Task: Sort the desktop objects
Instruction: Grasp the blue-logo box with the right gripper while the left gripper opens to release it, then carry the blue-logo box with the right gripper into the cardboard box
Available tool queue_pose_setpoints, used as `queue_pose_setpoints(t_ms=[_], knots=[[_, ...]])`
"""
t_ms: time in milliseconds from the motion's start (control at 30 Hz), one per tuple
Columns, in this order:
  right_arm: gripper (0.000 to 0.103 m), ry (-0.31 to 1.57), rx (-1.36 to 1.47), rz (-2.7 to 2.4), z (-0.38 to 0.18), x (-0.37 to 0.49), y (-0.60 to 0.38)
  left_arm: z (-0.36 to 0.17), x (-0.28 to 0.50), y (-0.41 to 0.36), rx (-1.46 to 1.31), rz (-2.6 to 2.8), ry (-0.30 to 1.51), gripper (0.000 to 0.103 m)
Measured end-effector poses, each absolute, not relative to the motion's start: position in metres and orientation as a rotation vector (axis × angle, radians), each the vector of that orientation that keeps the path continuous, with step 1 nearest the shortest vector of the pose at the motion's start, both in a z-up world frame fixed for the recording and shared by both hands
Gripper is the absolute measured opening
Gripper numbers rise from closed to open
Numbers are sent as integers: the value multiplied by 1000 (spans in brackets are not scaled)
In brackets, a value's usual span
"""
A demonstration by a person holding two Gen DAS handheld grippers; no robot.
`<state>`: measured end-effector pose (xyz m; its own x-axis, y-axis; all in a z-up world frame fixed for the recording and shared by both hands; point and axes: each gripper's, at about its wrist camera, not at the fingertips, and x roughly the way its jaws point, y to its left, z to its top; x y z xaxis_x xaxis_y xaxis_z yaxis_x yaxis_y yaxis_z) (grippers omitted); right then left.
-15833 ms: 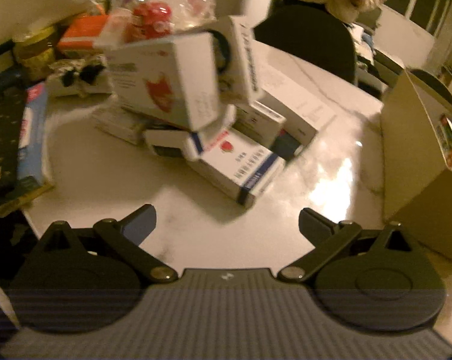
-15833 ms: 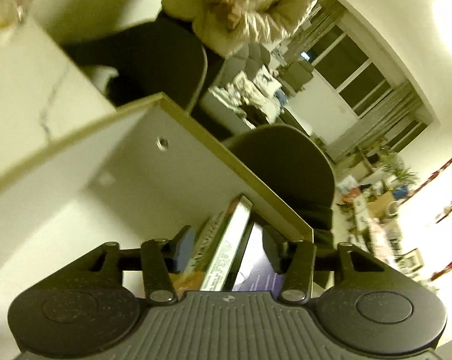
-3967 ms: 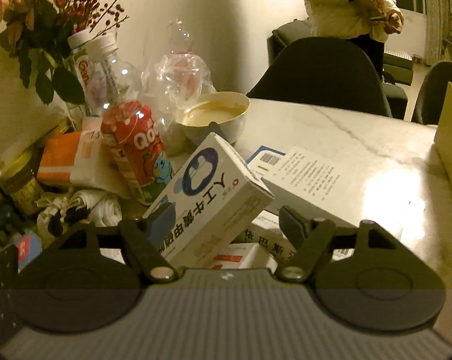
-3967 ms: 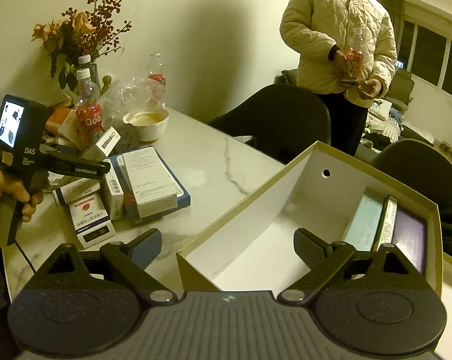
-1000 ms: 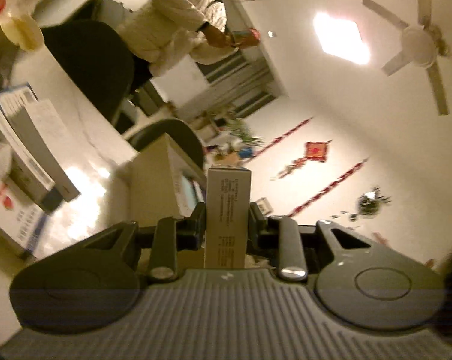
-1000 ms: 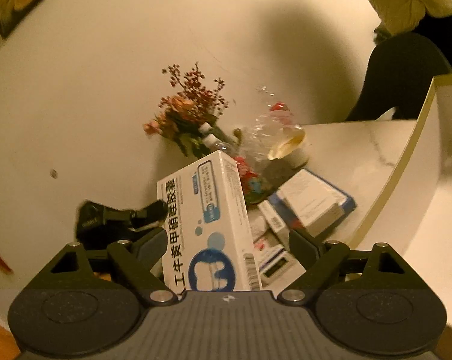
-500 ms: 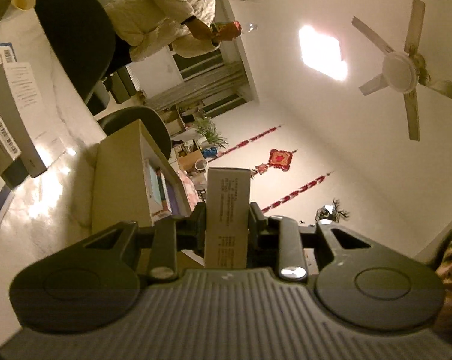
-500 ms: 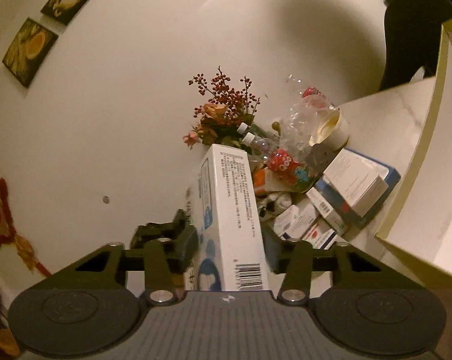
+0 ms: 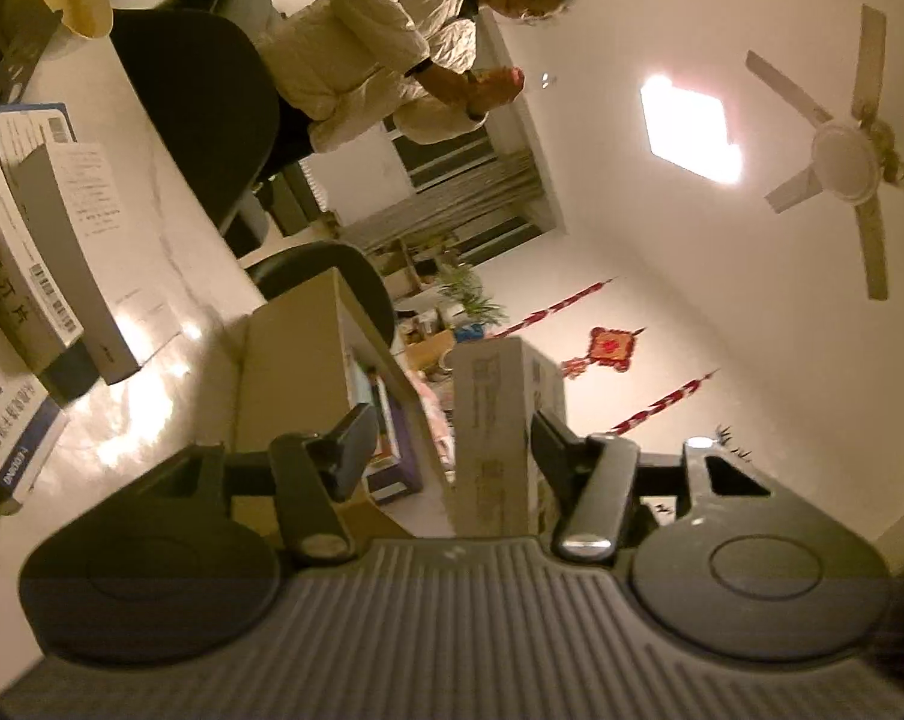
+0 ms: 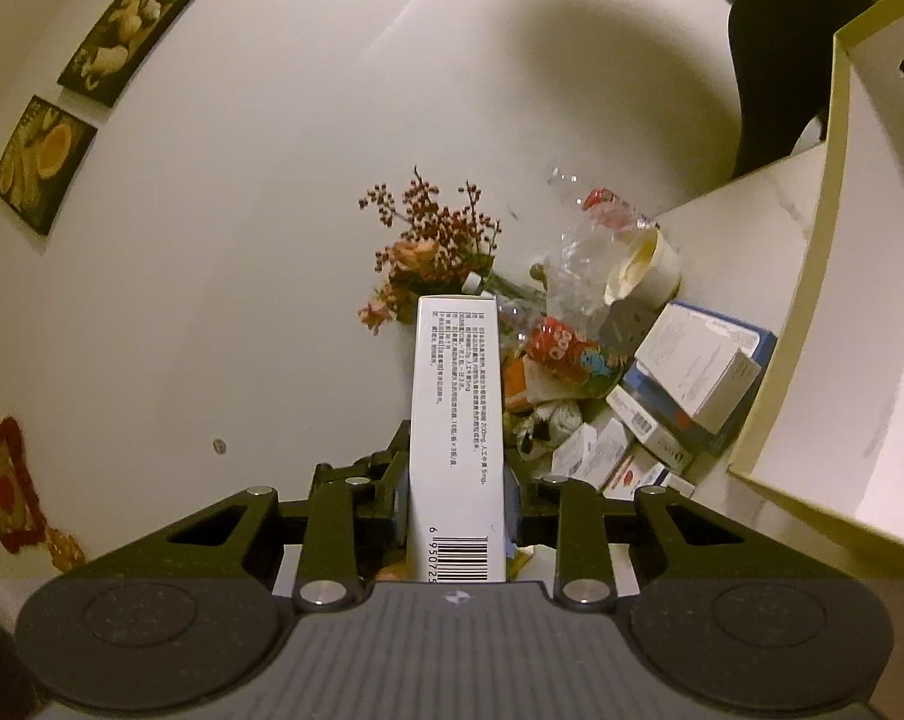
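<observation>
In the left wrist view, the left claw (image 9: 449,441) stands about half open and its jaws are opening; the white medicine box (image 9: 493,438) is upright between them, close to the right finger, with a clear gap to the left finger, so this claw has let go of it. Beyond, the cardboard storage box (image 9: 284,372) sits on the desk (image 9: 146,192) with a few flat items already standing inside it. Several more cartons (image 9: 38,276) lie stacked on the desk at the left, unsorted. A person in a pale padded jacket (image 9: 386,60) stands past a dark chair (image 9: 206,102).

In the right wrist view, the right claw (image 10: 457,492) is narrow and closing, its pads against both sides of the same medicine box (image 10: 457,420), barcode end nearest the camera; the handover looks complete. The storage box wall (image 10: 842,312) shows at the right edge. A heap of small cartons (image 10: 656,426), a red drink bottle (image 10: 566,351), a bowl (image 10: 644,267) and dried flowers (image 10: 434,246) are on the desk.

Judged from this, sorting is partly done: some items are boxed, this one is in transit, and most of the pile waits
</observation>
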<state>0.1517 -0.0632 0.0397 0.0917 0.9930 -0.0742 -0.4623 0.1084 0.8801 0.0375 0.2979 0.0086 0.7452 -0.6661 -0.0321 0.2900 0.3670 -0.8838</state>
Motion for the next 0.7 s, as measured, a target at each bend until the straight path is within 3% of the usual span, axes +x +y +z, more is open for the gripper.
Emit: queue_pose_setpoints(t_ms=[67,367,700], knots=[[32,830,814,1248,43,155,-70,11,35,296,-978,-599,434,74],[32,804,784,1029,54,178,-108,28,19,285,-781,-402,466,103],[32,792,612,714,67,204,-125,35,11,271,-604,-210,500,103]])
